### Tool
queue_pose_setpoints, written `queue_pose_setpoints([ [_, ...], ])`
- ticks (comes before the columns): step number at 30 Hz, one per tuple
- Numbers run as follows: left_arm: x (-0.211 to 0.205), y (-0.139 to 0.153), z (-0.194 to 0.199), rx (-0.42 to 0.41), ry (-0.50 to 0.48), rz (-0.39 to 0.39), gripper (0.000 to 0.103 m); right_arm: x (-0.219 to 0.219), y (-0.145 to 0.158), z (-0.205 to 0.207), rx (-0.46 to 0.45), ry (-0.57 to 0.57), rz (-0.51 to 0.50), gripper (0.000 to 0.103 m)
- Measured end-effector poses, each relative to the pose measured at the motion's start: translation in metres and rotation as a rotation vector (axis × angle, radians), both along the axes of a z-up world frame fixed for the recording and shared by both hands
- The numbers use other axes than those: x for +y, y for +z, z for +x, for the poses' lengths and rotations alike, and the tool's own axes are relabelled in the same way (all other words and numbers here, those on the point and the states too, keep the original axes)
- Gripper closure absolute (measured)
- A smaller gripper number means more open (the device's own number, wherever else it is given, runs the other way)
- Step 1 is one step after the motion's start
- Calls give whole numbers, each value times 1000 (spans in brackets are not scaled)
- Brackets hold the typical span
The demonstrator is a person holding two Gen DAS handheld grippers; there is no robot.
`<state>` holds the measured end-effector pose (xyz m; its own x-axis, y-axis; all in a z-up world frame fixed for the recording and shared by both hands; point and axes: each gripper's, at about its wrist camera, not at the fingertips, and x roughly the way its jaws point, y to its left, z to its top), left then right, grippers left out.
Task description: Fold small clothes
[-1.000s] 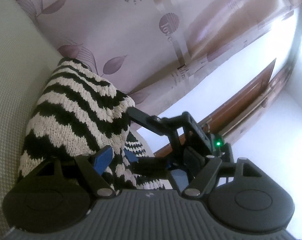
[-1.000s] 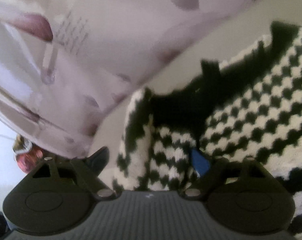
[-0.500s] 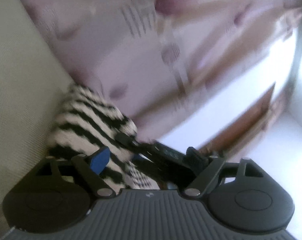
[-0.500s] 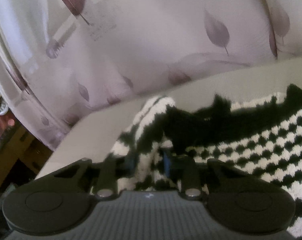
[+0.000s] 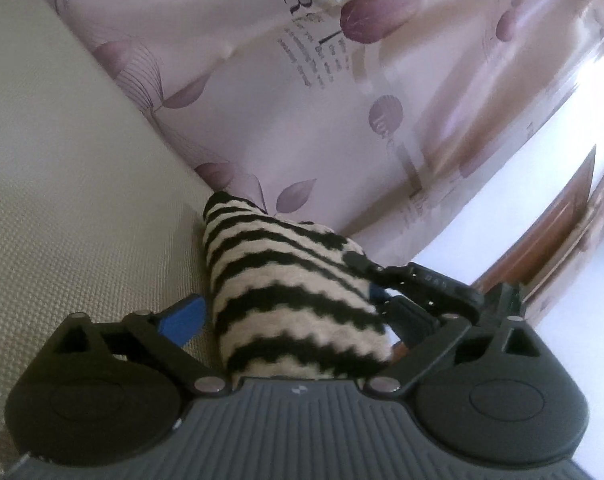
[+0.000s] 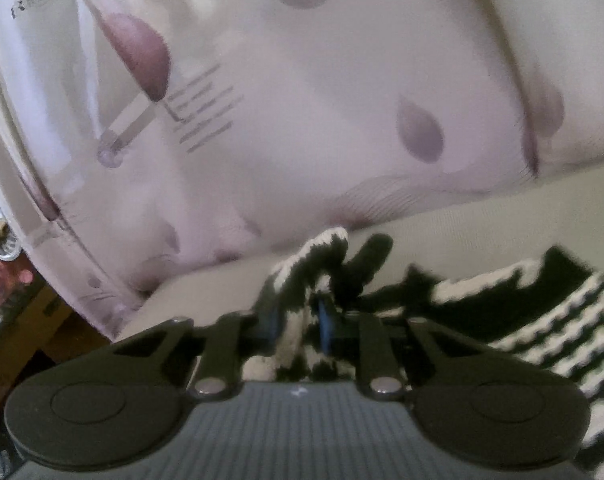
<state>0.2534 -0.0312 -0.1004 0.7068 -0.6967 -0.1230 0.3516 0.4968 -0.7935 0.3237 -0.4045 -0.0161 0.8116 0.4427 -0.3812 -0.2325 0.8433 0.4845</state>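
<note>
Knitted black-and-cream striped garment point(image 5: 290, 292) bunched up on beige textured cushion point(image 5: 62, 184), close against leaf-printed curtain point(image 5: 302, 112). Right gripper point(image 6: 296, 322) clenched on a narrow fold of the same knit point(image 6: 542, 320), blue pads pressing in from both sides. Left gripper point(image 5: 286, 316) spread wide around the hump of fabric, one blue fingertip point(image 5: 182, 314) clear of the wool on the cushion side; far finger hidden behind the knit, so not visibly grasping anything.

Likely trouble from here: only a thin pinch held on the right, so a quick pull may slip the loose stitches out of the pads. Thick, stretchy wool probably sags and rolls rather than creasing flat. Closing the left on such a fat bundle risks catching several layers at once and folding crooked. Possible snag of yarn on the linkage too. Curtain just behind, easily caught when lifting.
</note>
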Motion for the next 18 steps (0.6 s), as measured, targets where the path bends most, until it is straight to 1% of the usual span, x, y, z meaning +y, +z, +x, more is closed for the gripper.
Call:
queue_pose_setpoints([
  [4,0,-7,9,39,22,-38,5,-27,10,-3,-13,-41,-64,85],
  [6,2,-7,9,50,28,-52,5,-46,15,-6,-20,-77,-88,91],
  [7,3,-7,9,52,29,-50,4,-59,18,-8,-23,-108,-100,98],
  [9,1,-5,10,49,24,-41,3,-86,21,-9,-12,-152,-100,98],
  [10,-1,-3,10,45,18,-31,3,-98,19,-7,17,-141,-89,97],
  [11,-3,-2,10,42,12,-21,3,-106,17,-10,31,-173,-98,97],
  [12,-5,-1,9,36,5,-8,3,-113,14,-12,39,-180,-84,95],
  [13,-7,0,9,30,-1,1,3,-119,9,-14,57,-135,-20,95],
  [14,-8,1,8,25,-5,10,3,-121,3,-12,97,-79,34,94],
  [15,-10,1,7,19,-7,21,3,-118,-3,-12,126,-47,60,92],
  [16,-11,2,7,16,-7,27,3,-112,-8,-14,133,-34,59,92],
  [17,-11,2,7,15,-7,30,3,-104,-13,-13,142,3,72,92],
  [18,-10,0,5,16,-7,31,2,-98,-20,-12,156,42,107,92],
])
